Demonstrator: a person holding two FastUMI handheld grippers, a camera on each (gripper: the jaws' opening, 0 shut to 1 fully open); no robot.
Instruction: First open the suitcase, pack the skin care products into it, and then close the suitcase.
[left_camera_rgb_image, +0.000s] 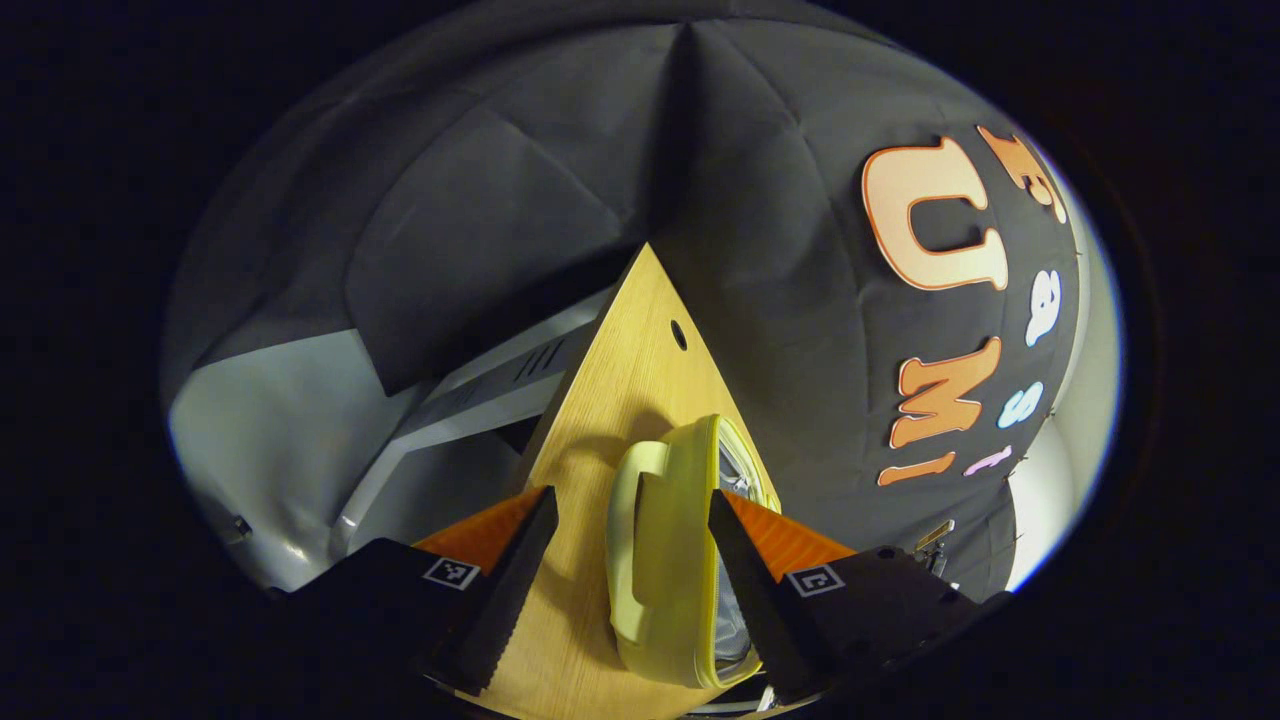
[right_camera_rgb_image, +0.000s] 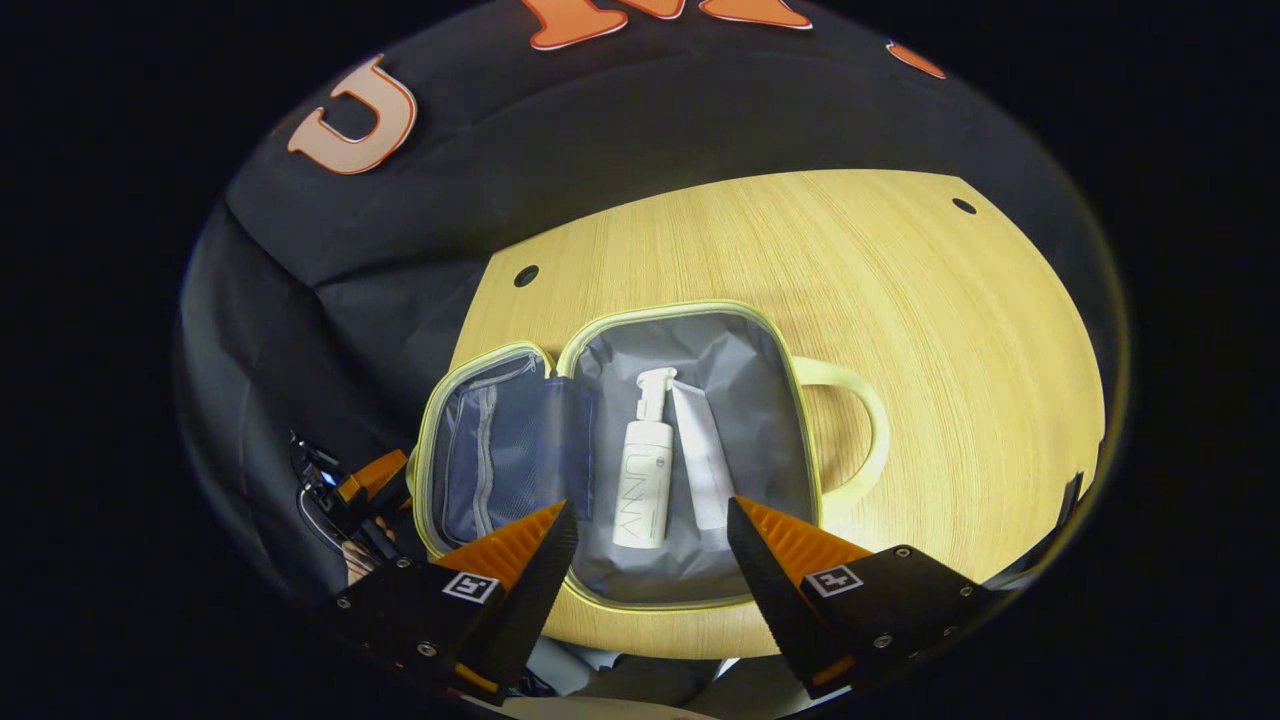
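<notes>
The wooden worktop (right_camera_rgb_image: 900, 330) carries the suitcase (right_camera_rgb_image: 700, 345), open flat, with a pump bottle (right_camera_rgb_image: 642, 480) and a tube (right_camera_rgb_image: 703, 470) lying side by side inside. Both grippers, right (right_camera_rgb_image: 650, 545) and left (left_camera_rgb_image: 632, 545), have fingers apart, holding nothing. Swinging the lid (right_camera_rgb_image: 490, 450) shut carelessly could catch the bottle's pump, I judge

Table: light wooden top (right_camera_rgb_image: 900, 330) with small dark round holes near its edges.
Wall: creased black cloth (left_camera_rgb_image: 560, 170) hanging behind the table.
Beyond the cloth: pale grey panels (left_camera_rgb_image: 280, 430), brightly lit.
</notes>
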